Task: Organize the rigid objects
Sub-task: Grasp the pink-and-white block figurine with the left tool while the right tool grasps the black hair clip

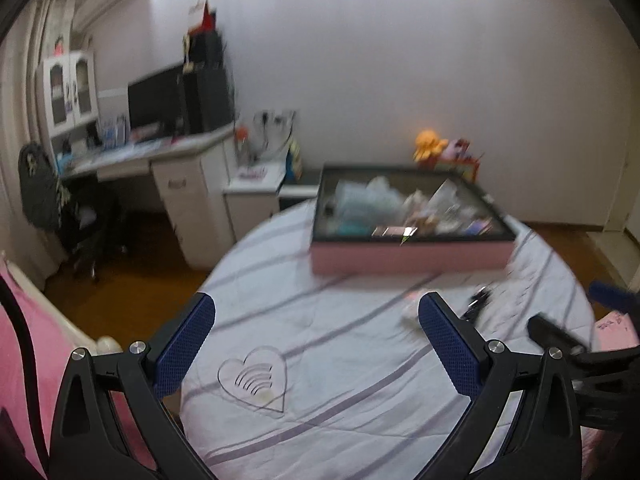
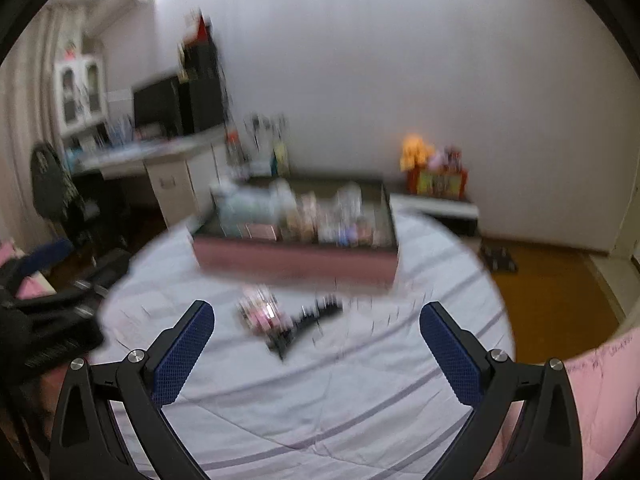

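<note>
A pink box with a dark rim, full of small items, sits on the far part of a round table with a striped white cloth; it also shows in the right wrist view. A black hair claw clip and a small pink packet lie on the cloth in front of the box, ahead of my right gripper. The clip also shows in the left wrist view. My left gripper is open and empty above the cloth. My right gripper is open and empty. Both views are blurred.
A white desk with a monitor and a black chair stand at the left. A low white shelf with toys stands by the wall. The other gripper shows at the right edge of the left wrist view. Pink fabric lies near right.
</note>
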A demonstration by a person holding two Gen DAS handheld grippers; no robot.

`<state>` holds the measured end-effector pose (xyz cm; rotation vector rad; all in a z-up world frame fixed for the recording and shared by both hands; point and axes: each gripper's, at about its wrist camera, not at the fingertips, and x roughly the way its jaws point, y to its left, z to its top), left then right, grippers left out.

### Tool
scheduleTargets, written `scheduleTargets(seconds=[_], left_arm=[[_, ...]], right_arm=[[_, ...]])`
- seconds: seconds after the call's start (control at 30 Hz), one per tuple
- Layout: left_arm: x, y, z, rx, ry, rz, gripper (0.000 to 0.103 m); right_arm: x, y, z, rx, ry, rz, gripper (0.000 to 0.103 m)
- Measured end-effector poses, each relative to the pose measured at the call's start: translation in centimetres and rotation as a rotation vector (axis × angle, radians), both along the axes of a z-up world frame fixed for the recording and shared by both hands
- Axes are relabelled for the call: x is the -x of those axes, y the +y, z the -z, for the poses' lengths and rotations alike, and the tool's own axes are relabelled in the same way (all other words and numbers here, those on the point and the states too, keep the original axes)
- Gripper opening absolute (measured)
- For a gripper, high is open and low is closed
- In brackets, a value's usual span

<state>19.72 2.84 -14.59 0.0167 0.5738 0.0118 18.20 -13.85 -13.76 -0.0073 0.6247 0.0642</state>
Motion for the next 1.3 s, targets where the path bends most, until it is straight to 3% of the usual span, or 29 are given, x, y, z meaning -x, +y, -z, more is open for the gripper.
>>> scheduleTargets(seconds=[0.1,0.23,0.37,0.43,0.5,0.57,0.63,0.7,0.8,1.03,1.17,1.3], left_arm=[[-1.0,1.0,1.4,0.015,0.036,-0.012,0.103],[-2.2,1.4,2.4,0.013,0.067,-0.015,0.103],[-3.4,0.7,3.3,0.039,0.116,0.036,0.103],[-3.9,-0.2,3.5,0.052,0.139,0.077,0.103],[-4.7,-1.6,4.0,0.065,0.169,0.128,0.103],[-5.4,-2.9,4.6,0.068,0.197,0.156,0.103],[-6.5,-4.4,5.3,0.059,0.235,0.181,0.103],[-7.6,-6.0,6.2,0.035,0.272,0.2,0.103],[-9.0,-7.9,7.1,-0.006,0.309,0.223,0.103],[-11.8,-11.0,9.1,-0.086,0.364,0.248,0.101],[-11.6,-11.1,8.5,-0.049,0.329,0.285,0.062],[-10.8,-10.9,8.0,-0.051,0.315,0.287,0.061]], right_arm=[[-3.4,0.5,4.0,0.011,0.141,-0.003,0.103],[-7.1,1.4,7.8,0.027,0.249,0.016,0.103],[-8.8,1.5,9.1,0.024,0.303,0.004,0.102],[-8.5,0.8,8.9,0.023,0.296,-0.004,0.091],[-7.9,-0.3,8.7,0.027,0.289,0.005,0.063],[-7.3,-1.7,8.3,0.012,0.287,0.016,0.044],[-7.3,-2.8,8.1,0.003,0.291,0.019,0.035],[-7.6,-4.0,8.1,0.009,0.291,0.036,0.031],[-8.1,-5.1,8.1,-0.031,0.292,0.029,0.031],[-9.9,-5.2,8.1,-0.007,0.274,0.032,0.033],[-10.5,-5.3,8.2,-0.005,0.26,0.02,0.032],[-10.4,-5.6,8.1,-0.033,0.245,0.003,0.023]])
